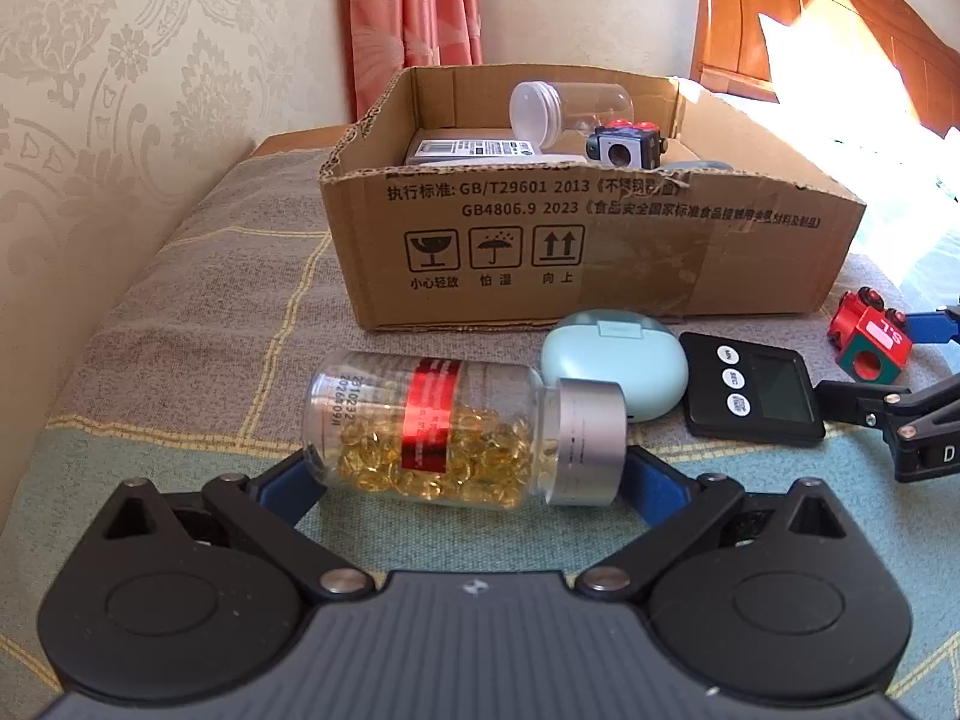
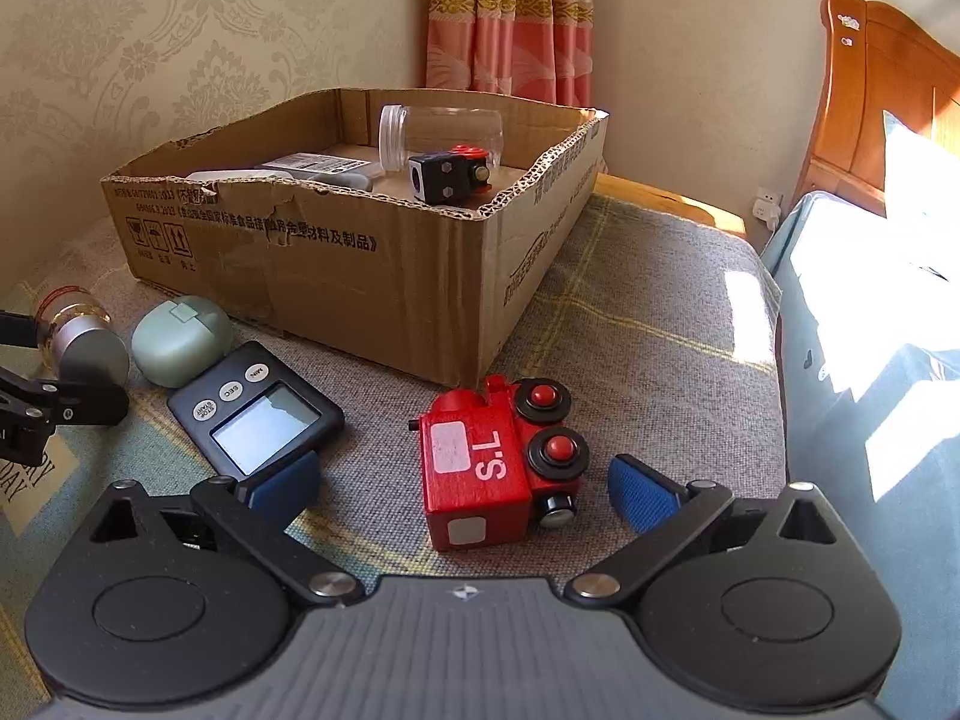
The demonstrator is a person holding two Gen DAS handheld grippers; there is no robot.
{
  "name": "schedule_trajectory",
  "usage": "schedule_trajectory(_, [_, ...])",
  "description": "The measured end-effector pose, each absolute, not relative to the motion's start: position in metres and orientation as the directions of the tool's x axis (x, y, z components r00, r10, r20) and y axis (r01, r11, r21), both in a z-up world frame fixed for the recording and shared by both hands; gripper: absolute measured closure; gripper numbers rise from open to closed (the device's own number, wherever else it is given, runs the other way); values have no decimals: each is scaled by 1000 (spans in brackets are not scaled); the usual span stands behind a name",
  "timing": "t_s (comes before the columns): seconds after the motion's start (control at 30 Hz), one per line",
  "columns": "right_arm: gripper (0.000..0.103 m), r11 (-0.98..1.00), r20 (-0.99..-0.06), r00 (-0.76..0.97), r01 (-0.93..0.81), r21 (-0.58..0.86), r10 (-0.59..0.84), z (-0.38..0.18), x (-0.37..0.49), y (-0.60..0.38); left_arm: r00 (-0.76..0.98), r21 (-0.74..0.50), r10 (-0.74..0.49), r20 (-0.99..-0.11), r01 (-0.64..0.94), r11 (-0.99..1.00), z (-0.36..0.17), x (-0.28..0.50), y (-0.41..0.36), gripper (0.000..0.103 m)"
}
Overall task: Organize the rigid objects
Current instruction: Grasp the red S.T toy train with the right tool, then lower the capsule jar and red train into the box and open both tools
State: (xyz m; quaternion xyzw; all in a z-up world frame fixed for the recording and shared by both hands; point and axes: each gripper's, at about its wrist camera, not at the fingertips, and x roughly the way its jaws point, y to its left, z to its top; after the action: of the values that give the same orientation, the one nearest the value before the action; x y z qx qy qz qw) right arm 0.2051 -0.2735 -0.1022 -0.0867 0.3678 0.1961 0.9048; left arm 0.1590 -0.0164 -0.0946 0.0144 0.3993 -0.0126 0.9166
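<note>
The left gripper [image 1: 468,480] has its jaws apart around the pill bottle [image 1: 462,432], lying before the cardboard box [image 1: 600,252]. The right gripper [image 2: 462,492], jaws apart, flanks the red toy train [image 2: 498,468] near the box's corner.

Damask wallpaper [image 2: 180,30], pink curtain [image 2: 510,18], wooden headboard [image 2: 888,90], sunlit bedding [image 2: 888,312]

The cardboard box [image 1: 576,252] carries the most print: on its front wall, "GB/T29601 2013" and below it "GB4806.9 2023", each with Chinese text. Under these stand three handling signs, a fragile glass, an umbrella and up-arrows, captioned in Chinese. In front of the box, the red toy train [image 2: 498,468] shows "S.L" in white, upside down. Left of the train, the black timer [image 2: 255,411] has buttons marked "MIN", "SEC" and "START STOP".
</note>
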Motion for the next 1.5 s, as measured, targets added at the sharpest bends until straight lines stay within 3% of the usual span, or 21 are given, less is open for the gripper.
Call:
schedule_trajectory(0.13, [3,875,-697,631,-485,-11,341,-101,208,-280,675,4,-16,-737,28,1000,-95,160,-15,1])
schedule_trajectory(0.27, [19,861,-692,625,-509,-11,361,-98,208,-286,678,8,-10,-735,23,1000,-95,161,-16,2])
schedule_trajectory(0.7, [46,878,-687,653,-477,-46,318,-93,207,-284,705,29,3,-709,25,999,-80,156,-20,3])
schedule_trajectory(0.8, [48,884,-692,657,-463,-57,299,-92,207,-282,707,33,9,-707,21,999,-78,157,-20,8])
schedule_trajectory(1.17, [49,888,-705,664,-447,-107,249,-77,193,-280,665,17,-52,-745,97,995,-69,157,-16,8])
schedule_trajectory(1.5, [49,871,-651,702,-475,-126,289,-20,178,-276,687,23,-99,-720,166,986,-37,146,-13,8])
